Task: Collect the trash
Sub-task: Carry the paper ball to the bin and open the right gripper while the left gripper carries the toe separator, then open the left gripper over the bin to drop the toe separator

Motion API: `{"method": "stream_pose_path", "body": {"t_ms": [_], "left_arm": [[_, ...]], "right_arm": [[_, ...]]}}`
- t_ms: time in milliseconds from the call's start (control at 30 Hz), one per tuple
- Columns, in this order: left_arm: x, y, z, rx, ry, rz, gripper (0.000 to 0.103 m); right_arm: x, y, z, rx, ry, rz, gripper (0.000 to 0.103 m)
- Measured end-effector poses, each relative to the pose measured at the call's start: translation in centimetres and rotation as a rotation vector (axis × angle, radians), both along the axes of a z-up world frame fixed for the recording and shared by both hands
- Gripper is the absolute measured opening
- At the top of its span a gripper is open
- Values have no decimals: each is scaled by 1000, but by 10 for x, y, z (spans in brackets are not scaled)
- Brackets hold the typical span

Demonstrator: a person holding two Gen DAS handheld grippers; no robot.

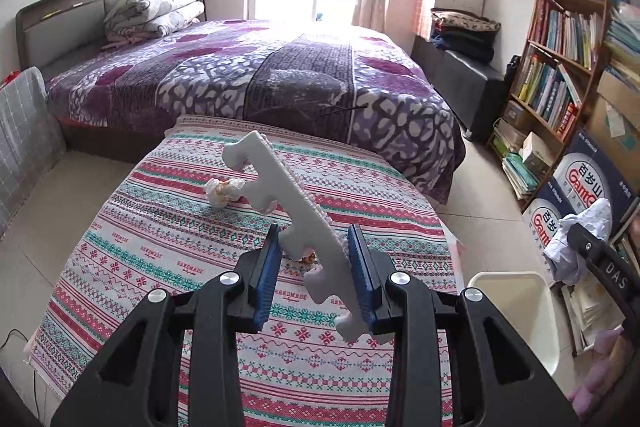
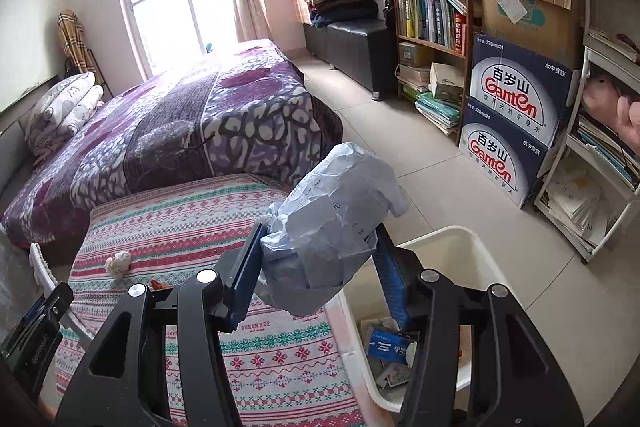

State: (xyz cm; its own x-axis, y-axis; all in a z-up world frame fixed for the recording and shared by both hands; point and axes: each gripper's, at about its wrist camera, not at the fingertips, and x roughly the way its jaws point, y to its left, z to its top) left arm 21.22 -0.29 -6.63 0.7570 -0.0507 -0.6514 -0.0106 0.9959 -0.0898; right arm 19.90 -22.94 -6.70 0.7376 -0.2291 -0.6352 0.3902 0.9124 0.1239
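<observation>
Crumpled paper (image 2: 332, 227) sits clamped in right gripper (image 2: 316, 267); left gripper (image 1: 314, 267) pinches white foam strip (image 1: 296, 207).

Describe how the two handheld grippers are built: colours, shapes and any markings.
Both match: the left gripper and right gripper have angular black linkage arms with triangular cut-outs, round silver pivot bolts, and flat blue ribbed pads. White "DAS" lettering marks the right one's side.
</observation>
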Motion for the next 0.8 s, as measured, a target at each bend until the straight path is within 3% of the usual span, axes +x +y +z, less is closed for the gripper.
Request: {"method": "stream_pose_path", "body": {"t_ms": [533, 667, 800], "left_arm": [[-8, -79, -21, 30, 46, -193, 34], [-11, -98, -26, 19, 62, -240, 34], [-17, -119, -29, 24, 68, -281, 34]], "right_arm": [[-17, -84, -12, 97, 108, -205, 56], [-29, -99, -11, 95, 86, -261, 73], [-38, -115, -9, 90, 58, -316, 82]]}}
